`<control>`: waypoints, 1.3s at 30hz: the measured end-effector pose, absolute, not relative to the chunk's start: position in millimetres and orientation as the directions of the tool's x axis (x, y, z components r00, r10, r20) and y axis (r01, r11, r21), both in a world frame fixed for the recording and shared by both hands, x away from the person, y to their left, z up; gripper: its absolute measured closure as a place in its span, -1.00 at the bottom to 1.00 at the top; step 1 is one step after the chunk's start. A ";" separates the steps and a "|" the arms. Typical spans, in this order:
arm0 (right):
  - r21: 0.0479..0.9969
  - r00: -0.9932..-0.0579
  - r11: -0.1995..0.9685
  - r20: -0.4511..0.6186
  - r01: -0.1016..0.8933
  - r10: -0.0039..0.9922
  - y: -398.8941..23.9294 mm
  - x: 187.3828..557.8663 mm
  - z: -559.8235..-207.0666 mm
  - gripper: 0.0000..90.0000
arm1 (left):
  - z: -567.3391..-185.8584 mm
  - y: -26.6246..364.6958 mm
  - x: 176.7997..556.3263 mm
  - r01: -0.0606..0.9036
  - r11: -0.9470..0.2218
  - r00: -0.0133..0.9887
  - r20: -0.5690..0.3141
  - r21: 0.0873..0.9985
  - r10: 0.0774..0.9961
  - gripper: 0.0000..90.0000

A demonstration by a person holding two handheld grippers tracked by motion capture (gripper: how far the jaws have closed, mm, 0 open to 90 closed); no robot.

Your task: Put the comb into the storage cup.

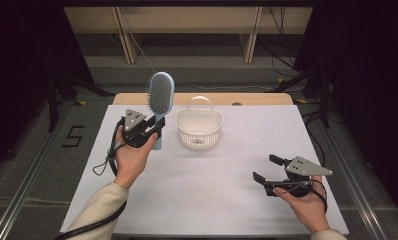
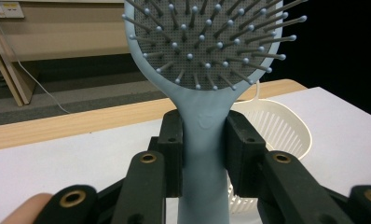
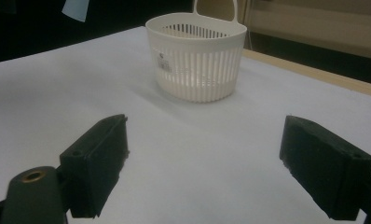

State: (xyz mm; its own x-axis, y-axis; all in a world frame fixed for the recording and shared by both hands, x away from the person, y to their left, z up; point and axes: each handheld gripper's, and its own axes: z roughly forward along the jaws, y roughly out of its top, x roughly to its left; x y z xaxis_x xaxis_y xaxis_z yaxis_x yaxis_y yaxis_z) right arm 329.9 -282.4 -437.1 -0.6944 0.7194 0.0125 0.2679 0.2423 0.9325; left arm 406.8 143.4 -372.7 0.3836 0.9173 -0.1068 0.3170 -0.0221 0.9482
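Left: the left gripper [image 1: 154,131], held in the person's left hand [image 1: 132,157], stands above the worktop [image 1: 212,175] with its fingers [image 2: 172,149] closed on the handle of a pale blue paddle hairbrush [image 1: 160,102]. The brush is upright, its bristled head above the gripper and its handle end hanging below the fingers. In the left gripper view the two black pads press the handle from either side, just under the neck of the head; the grip looks square and centred.

Centre: a white slotted plastic basket [image 1: 199,127] with a loop handle stands on the white worktop, just beside the brush and to its right. The basket appears empty, though part of its floor is hidden behind the near wall.

Right: the right gripper [image 1: 264,170], in the person's right hand [image 1: 307,202], rests low near the worktop's near right corner, well apart from the basket. Its fingers [image 3: 97,163] stand wide with nothing between them.

Progress, judged from this arrangement: the pick-up of the hairbrush is complete and the brush is clear of the surface. Carrying it over the basket rim and releasing it inside remain to be done.
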 end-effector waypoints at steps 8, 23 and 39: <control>0.932 -0.696 0.245 0.011 0.268 0.718 -282.4 329.7 -437.0 -0.65 | -369.8 139.4 409.1 0.311 -0.020 0.392 -0.109 0.950 0.914 0.55; 0.930 -0.696 0.249 0.010 0.270 0.718 -282.0 329.0 -436.8 -0.65 | -362.4 132.4 414.8 0.294 -0.015 0.407 -0.110 0.956 0.907 0.55; 0.930 -0.697 0.250 0.008 0.268 0.717 -282.4 329.0 -436.8 -0.65 | -359.6 122.8 424.3 0.290 -0.011 0.423 -0.118 0.957 0.898 0.55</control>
State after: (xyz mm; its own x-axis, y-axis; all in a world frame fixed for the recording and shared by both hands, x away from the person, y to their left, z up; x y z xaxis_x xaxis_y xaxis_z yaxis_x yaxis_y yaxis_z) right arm 329.0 -282.4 -436.8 -0.6970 0.7170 0.0082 0.2679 0.2498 0.9305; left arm 424.3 122.8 -359.6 0.4231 0.8984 -0.1179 0.2896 -0.0108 0.9571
